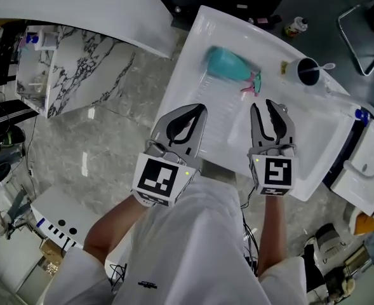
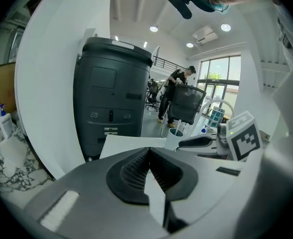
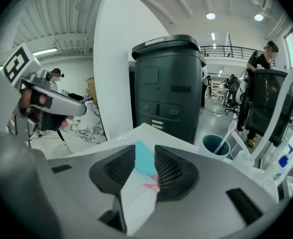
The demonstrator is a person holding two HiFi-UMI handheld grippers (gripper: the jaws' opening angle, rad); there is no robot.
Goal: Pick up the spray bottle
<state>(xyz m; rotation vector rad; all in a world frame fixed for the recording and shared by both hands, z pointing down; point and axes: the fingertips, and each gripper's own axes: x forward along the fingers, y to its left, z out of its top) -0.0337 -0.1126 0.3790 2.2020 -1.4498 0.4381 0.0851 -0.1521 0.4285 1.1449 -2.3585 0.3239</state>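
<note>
spray bottle (image 1: pixel 228 63): teal, pink trigger (image 1: pixel 249 89) | countertop (image 1: pixel 313 138): white | floor (image 1: pixel 110 132): grey marbled

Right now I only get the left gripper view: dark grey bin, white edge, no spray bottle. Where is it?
Observer: The head view has it. The teal spray bottle lies on its side on the white sink top.
Operator: Which gripper is lined up with it?
Observer: The right gripper. In its own view the bottle shows through the gap between its jaws, farther off and untouched, with the pink trigger on the near end.
Operator: So its jaws are apart?
Observer: Yes, apart, with nothing pressed between them.
</note>
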